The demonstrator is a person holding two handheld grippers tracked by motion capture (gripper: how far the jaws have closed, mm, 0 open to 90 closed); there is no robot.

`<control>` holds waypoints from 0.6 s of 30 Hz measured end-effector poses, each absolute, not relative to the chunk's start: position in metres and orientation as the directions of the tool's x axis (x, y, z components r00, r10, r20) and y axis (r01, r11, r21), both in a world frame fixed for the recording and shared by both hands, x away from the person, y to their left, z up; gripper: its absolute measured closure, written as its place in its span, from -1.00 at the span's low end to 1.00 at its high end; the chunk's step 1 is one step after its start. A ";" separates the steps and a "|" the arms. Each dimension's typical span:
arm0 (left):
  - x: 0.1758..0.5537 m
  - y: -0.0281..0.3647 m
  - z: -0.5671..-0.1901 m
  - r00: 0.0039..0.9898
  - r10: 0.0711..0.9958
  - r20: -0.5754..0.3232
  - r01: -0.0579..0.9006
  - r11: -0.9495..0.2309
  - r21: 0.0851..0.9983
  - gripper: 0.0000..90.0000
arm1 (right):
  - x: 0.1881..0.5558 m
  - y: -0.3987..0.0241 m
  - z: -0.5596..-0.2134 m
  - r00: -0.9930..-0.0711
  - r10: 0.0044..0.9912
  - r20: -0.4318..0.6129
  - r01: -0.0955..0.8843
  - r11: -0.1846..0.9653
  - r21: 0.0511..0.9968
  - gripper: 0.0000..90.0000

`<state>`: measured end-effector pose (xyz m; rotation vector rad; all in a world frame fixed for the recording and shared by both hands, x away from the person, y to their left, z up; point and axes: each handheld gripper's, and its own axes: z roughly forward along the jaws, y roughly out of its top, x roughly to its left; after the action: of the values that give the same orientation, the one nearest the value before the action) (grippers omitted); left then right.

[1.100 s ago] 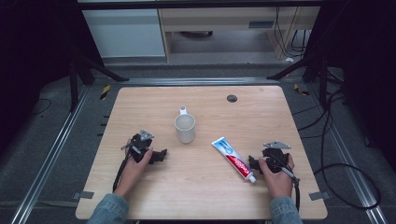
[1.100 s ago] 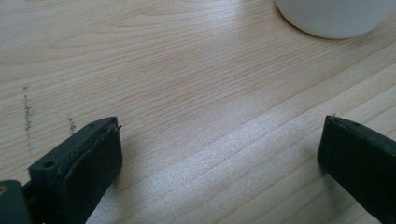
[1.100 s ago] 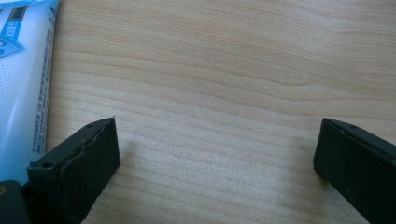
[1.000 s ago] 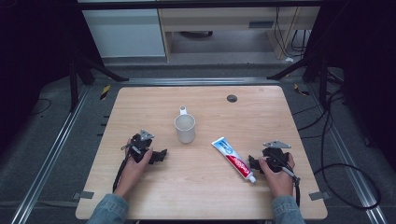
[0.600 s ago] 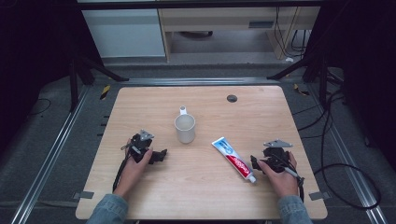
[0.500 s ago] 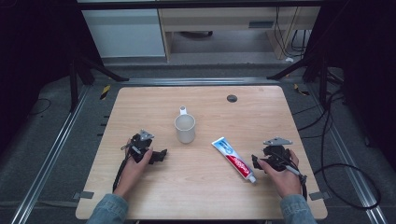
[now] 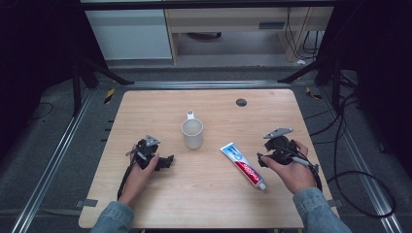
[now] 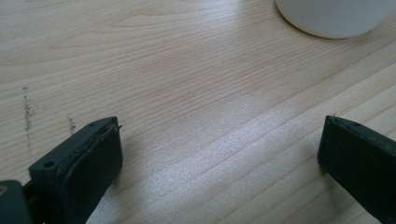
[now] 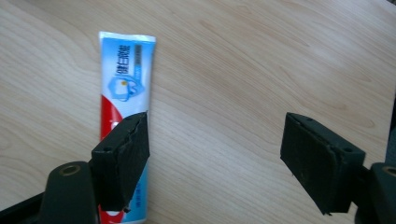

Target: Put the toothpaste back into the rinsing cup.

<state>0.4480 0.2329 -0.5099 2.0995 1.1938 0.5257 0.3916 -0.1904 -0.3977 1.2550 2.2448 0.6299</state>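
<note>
A white mug [image 7: 193, 134] stands upright near the middle of the wooden table [image 7: 214, 204], handle toward the far side. A blue, white and red toothpaste tube [image 7: 243, 166] lies flat to its right, cap toward the near edge. My left gripper [image 7: 166, 161] rests on the table left of the mug, open; in its own view [image 8: 219, 135] bare wood lies between the jaws and the mug's base [image 8: 334, 18] is ahead. My right gripper [image 7: 261, 158] is open just right of the tube. In its view [image 9: 215, 135] the tube [image 9: 126, 79] passes under the left jaw.
A small black round disc [image 7: 241, 102] sits near the far right of the table. Black cables [image 7: 340, 145] trail off the right side to the floor. Metal rails flank the table, and a cabinet [image 7: 131, 34] stands beyond the far edge.
My right hand and gripper have lifted and shifted slightly toward the far side, staying beside the tube. The left gripper, mug and tube have not moved.
</note>
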 end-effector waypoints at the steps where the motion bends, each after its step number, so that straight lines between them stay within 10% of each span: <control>1: 0.448 0.233 -0.510 0.503 0.864 0.022 0.600 -0.368 0.711 -1.00 | 0.395 -0.184 -0.391 -0.471 0.859 -0.199 0.644 0.490 0.588 -0.42; 18: 0.449 0.233 -0.510 0.499 0.866 0.020 0.601 -0.362 0.713 -1.00 | 0.416 -0.157 -0.380 -0.553 0.818 -0.161 0.660 0.547 0.514 -0.24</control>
<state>0.4485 0.2326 -0.5101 2.0934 1.1986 0.5271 0.4156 -0.1566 -0.3802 1.2072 2.4041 0.5660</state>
